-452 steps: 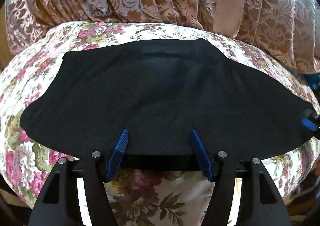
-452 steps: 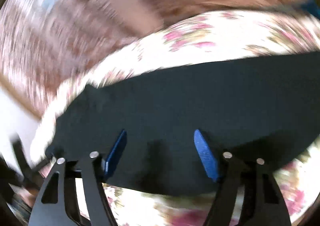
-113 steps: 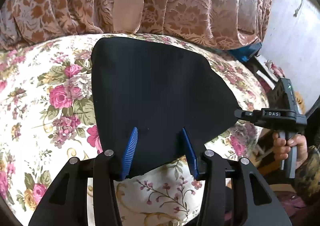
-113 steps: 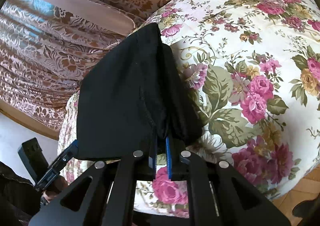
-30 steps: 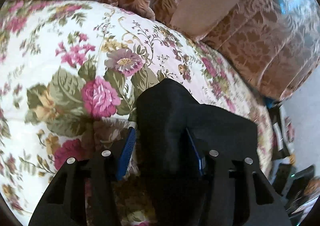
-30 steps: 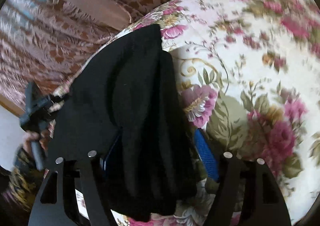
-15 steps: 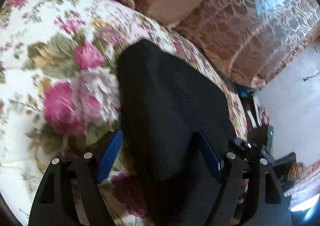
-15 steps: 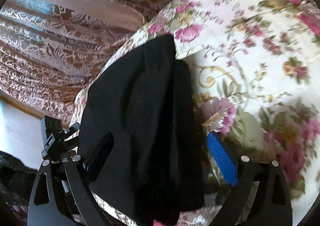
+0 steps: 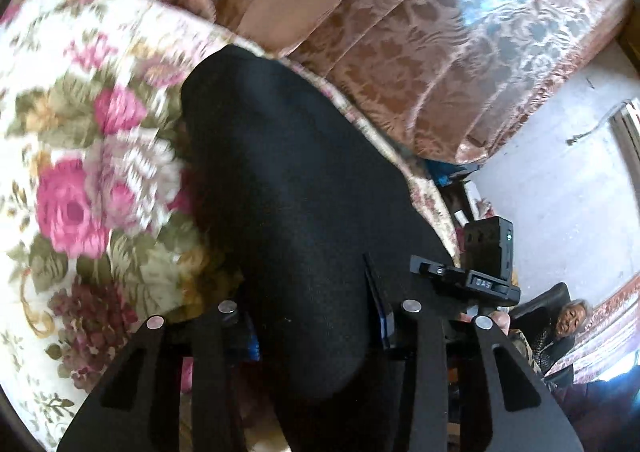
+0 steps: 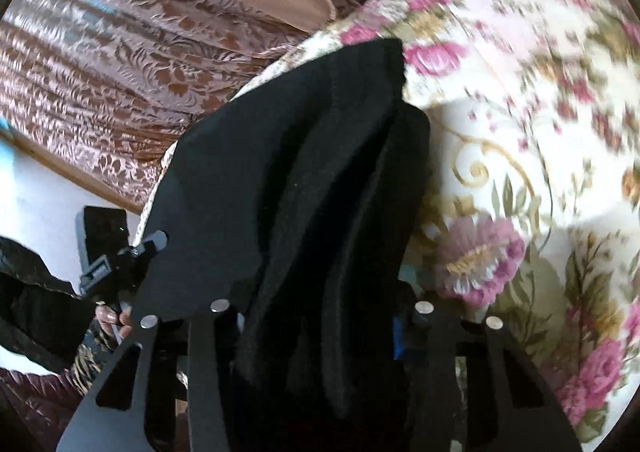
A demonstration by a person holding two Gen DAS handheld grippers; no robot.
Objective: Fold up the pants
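The black pants lie folded into a thick stack on the floral bedspread, near its edge. My left gripper is open, its jaws straddling the near end of the stack. In the right wrist view the layered folds of the pants run up between the open jaws of my right gripper, which straddles the stack from the opposite side. A blue pad peeks out on its right side. Each gripper shows in the other's view: the right one, the left one.
Brown patterned curtains hang behind the bed. A white wall is at the right in the left wrist view, with a seated person low in the corner. The bedspread also shows in the right wrist view.
Both grippers have pushed further in around the stack, so the pants now fill the gap between each pair of jaws. The pants have gone from spread flat to a folded stack.
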